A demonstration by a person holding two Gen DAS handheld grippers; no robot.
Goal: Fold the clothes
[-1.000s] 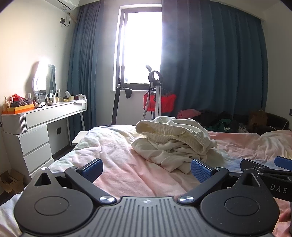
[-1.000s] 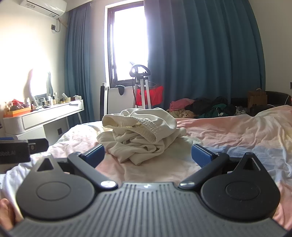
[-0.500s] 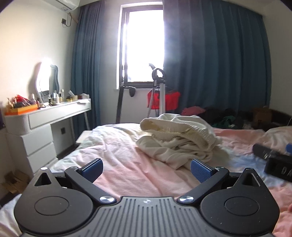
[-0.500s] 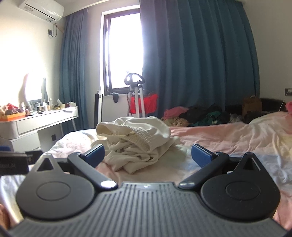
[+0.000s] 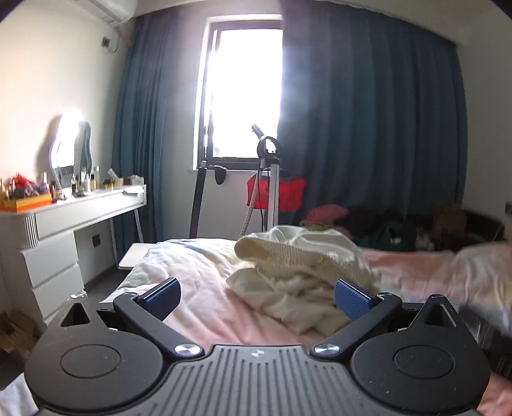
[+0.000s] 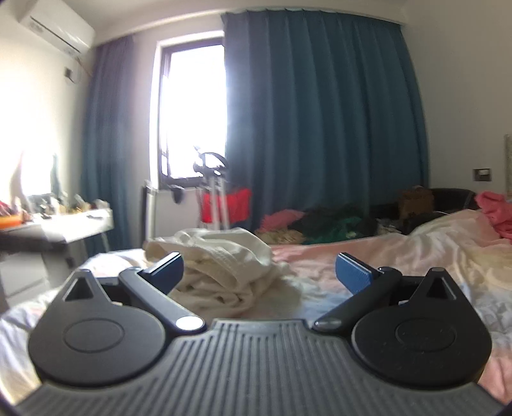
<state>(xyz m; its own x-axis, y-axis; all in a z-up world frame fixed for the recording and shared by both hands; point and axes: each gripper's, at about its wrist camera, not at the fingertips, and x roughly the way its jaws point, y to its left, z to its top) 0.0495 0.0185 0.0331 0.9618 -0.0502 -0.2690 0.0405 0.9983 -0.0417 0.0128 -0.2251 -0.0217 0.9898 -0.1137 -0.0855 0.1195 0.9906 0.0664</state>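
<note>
Left hand-held gripper (image 5: 256, 297), right hand-held gripper (image 6: 260, 272): spread wide, holding nothing.

Ahead of me I see a bed covered in a rumpled pink-and-white sheet (image 5: 204, 307). Behind it hang long dark blue curtains (image 5: 368, 128) either side of a bright dark-framed window (image 5: 243, 92). Below the sill stands a white garment steamer on a pole (image 5: 272, 188) with a red fabric bag (image 5: 288, 193) beside it. On my left is a white dressing table with drawers (image 5: 73, 217), its top crowded with small bottles, an orange tray (image 5: 25, 204) and a lit wavy mirror (image 5: 68, 144). A white wall air conditioner (image 6: 54, 27) sits high up. Far right, a heap of pink, dark and green clothing (image 6: 323, 224) lies near the curtain.
</note>
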